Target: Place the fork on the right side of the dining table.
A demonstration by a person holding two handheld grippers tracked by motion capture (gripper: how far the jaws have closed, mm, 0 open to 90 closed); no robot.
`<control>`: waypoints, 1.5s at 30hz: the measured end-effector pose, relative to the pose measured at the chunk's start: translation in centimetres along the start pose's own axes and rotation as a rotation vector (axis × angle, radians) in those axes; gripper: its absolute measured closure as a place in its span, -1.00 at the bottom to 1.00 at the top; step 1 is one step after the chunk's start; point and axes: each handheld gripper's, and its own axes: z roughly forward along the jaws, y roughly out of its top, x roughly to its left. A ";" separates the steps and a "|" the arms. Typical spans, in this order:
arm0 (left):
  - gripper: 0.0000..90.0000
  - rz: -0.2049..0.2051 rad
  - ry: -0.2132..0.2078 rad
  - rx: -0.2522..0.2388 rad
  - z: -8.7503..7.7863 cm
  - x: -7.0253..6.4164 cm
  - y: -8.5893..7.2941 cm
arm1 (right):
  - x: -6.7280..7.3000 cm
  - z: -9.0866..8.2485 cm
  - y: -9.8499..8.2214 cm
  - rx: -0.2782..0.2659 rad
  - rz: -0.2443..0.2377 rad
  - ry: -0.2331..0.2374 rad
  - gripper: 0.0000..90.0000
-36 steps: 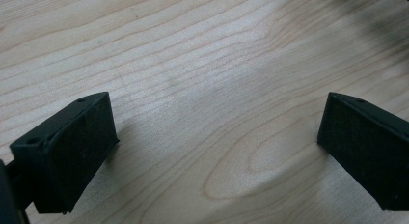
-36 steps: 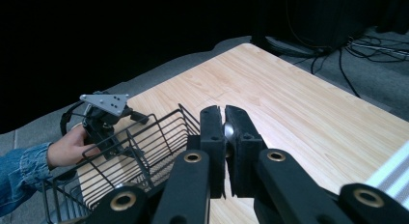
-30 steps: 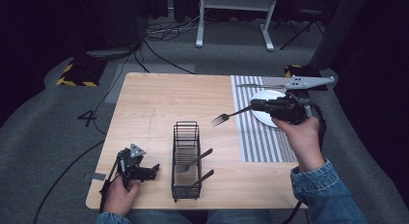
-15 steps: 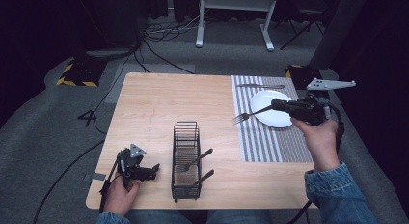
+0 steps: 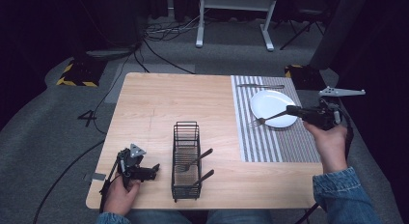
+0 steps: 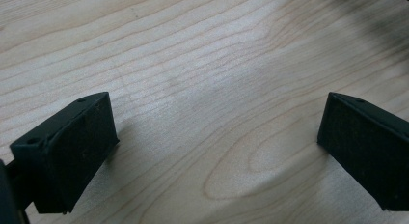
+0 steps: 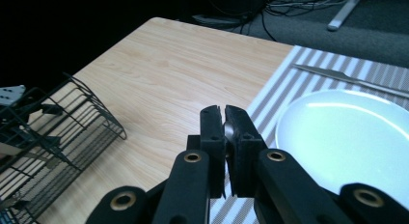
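Wood makes up our table (image 5: 159, 108), with a striped mat (image 5: 270, 142) at 3 o'clock. Our fork (image 5: 265, 120) has moved since a second ago, from over bare wood to the white plate's (image 5: 275, 101) near edge. Our right gripper (image 5: 296, 111) pinches its handle tight; the prongs stick out toward 9 o'clock. A knife (image 5: 260, 85) lies past the plate at 12. Our wire basket (image 5: 185, 161) holds more cutlery at 6. Our left gripper (image 5: 154, 169) rests wide apart at 7 o'clock.
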 end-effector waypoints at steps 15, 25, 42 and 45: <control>-0.99 0.000 0.001 0.000 0.0 0.0 0.0 | -3.1 1.8 -3.9 0.065 0.102 -0.015 0.93; -1.00 0.000 0.001 0.000 0.0 0.0 0.0 | -3.6 2.9 -5.0 0.100 0.126 -0.013 0.92; -1.00 0.000 0.001 0.000 0.0 0.0 0.0 | -5.6 3.5 -5.1 0.141 0.198 -0.059 0.81; -1.00 0.000 0.001 0.000 0.0 0.0 0.0 | -6.5 3.7 -5.2 0.157 0.222 -0.073 0.75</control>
